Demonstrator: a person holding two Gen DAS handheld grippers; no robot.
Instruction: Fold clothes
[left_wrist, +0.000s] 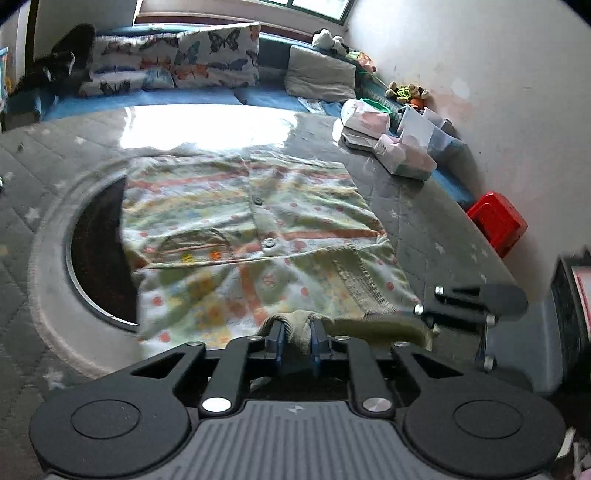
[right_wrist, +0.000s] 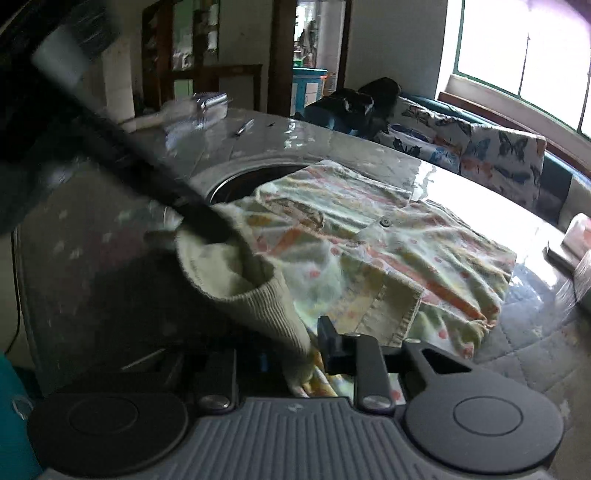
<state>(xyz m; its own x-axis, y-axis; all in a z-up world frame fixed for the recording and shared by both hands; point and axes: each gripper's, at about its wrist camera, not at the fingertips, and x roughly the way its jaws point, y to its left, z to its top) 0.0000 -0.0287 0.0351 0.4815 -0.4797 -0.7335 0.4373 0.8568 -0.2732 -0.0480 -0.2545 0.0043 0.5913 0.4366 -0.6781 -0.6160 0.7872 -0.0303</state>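
cardigan (left_wrist: 258, 229): pale green, orange stripes, dots | cushions (left_wrist: 177, 62): white, butterfly print | box (left_wrist: 496, 223): red

Place: we take this for a lived-in room of a home, a sitting or family room.
Seating: we see a blue window bench (left_wrist: 155, 101) with butterfly-print cushions (left_wrist: 216, 55) and a grey cushion (left_wrist: 319, 74).
Toys: soft toys (left_wrist: 406, 92) sit along the white wall (left_wrist: 498, 74).
Table: a grey quilted cover with stars (left_wrist: 424, 221) lies over it, with a round opening (left_wrist: 98, 251).
Clutter: we note plastic-wrapped packs (left_wrist: 402, 155) and a red box (left_wrist: 496, 221).
Beyond: an open doorway (right_wrist: 317, 48) and dark wooden shelves (right_wrist: 177, 48).
Light: a large window (right_wrist: 524, 48).
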